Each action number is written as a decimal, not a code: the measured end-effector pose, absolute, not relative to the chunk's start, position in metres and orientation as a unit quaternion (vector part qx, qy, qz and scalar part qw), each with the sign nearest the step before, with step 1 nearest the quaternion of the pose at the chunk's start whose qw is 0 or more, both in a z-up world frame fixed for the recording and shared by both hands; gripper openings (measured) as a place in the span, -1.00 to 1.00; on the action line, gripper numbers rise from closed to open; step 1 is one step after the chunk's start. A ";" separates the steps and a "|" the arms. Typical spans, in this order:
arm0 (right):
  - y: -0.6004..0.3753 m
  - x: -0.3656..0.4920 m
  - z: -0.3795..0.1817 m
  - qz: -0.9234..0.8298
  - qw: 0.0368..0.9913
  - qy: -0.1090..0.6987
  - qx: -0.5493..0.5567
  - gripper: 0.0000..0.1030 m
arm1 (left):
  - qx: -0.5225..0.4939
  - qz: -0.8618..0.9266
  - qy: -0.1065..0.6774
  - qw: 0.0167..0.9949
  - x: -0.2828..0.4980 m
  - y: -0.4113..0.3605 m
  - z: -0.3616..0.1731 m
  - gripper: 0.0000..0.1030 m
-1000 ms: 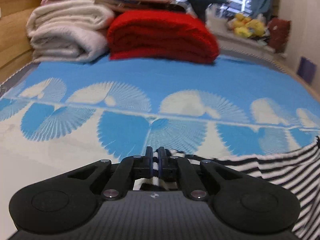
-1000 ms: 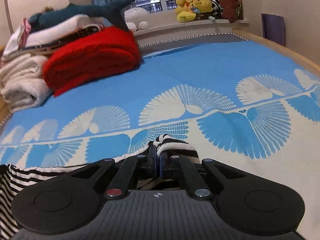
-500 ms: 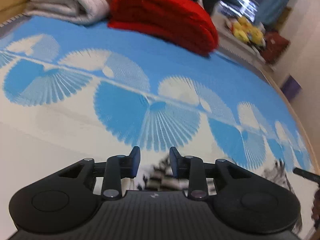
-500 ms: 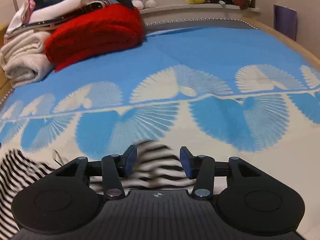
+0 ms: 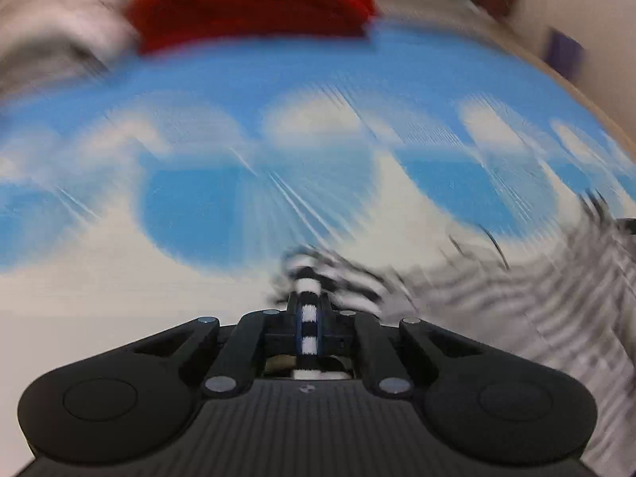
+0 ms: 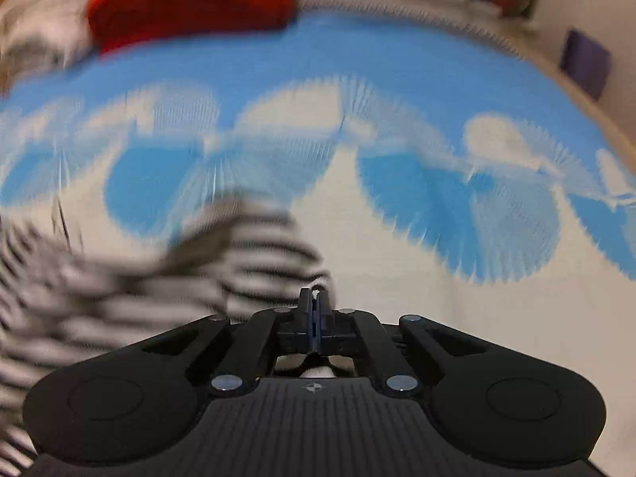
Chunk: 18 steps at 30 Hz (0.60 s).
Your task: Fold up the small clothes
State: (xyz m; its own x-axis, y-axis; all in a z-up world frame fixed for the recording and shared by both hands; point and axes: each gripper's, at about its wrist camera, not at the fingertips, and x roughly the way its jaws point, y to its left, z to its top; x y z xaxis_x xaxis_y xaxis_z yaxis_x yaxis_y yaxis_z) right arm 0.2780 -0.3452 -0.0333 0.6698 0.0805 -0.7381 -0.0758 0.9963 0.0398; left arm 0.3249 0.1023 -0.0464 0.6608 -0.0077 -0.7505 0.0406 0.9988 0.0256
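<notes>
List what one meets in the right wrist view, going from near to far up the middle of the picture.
right gripper, shut on the striped garment → blue and white bed cover → red folded blanket

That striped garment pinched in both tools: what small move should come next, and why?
Probably lift both corners together and carry them forward over the striped garment to fold it. The left gripper and right gripper each have their jaws shut on its fabric, which lies rumpled on the bedspread.
</notes>
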 end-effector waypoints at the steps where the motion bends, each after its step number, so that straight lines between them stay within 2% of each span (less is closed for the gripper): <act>1: -0.353 0.276 -0.021 0.021 0.927 0.375 0.018 -1.00 | 0.009 0.015 0.384 0.923 0.324 0.109 -0.038 -0.98; 2: -0.363 0.274 -0.012 0.002 0.935 0.353 0.040 -1.00 | 0.006 0.046 0.370 0.928 0.324 0.115 -0.034 -0.97; 3: -0.373 0.274 -0.009 -0.011 0.937 0.345 0.060 -1.00 | 0.006 0.055 0.388 0.920 0.329 0.118 -0.041 -0.97; 5: -0.377 0.280 -0.024 -0.023 0.924 0.380 0.046 -1.00 | -0.003 0.027 0.466 0.884 0.339 0.117 -0.068 -0.96; 7: -0.370 0.284 -0.044 -0.024 0.906 0.422 0.008 -1.00 | 0.028 0.032 0.474 0.879 0.338 0.109 -0.072 -0.92; 9: -0.368 0.286 -0.049 -0.009 0.898 0.440 0.020 -0.99 | 0.004 0.022 0.464 0.886 0.335 0.111 -0.058 -0.86; 10: -0.368 0.285 -0.043 -0.007 0.902 0.431 0.033 -0.97 | -0.020 0.011 0.465 0.885 0.333 0.116 -0.051 -0.66; 11: -0.370 0.284 -0.033 -0.006 0.909 0.414 0.047 -0.86 | -0.039 0.004 0.469 0.882 0.330 0.120 -0.046 -0.33; 12: -0.374 0.280 -0.023 -0.005 0.915 0.397 0.064 -0.79 | -0.051 0.008 0.472 0.880 0.325 0.124 -0.040 -0.25; 14: -0.385 0.269 -0.005 -0.012 0.919 0.377 0.113 -0.49 | -0.071 0.016 0.468 0.881 0.310 0.134 -0.026 -0.25; 18: -0.408 0.242 0.013 -0.013 0.898 0.405 0.171 -0.48 | -0.097 0.023 0.472 0.876 0.278 0.149 0.012 -0.25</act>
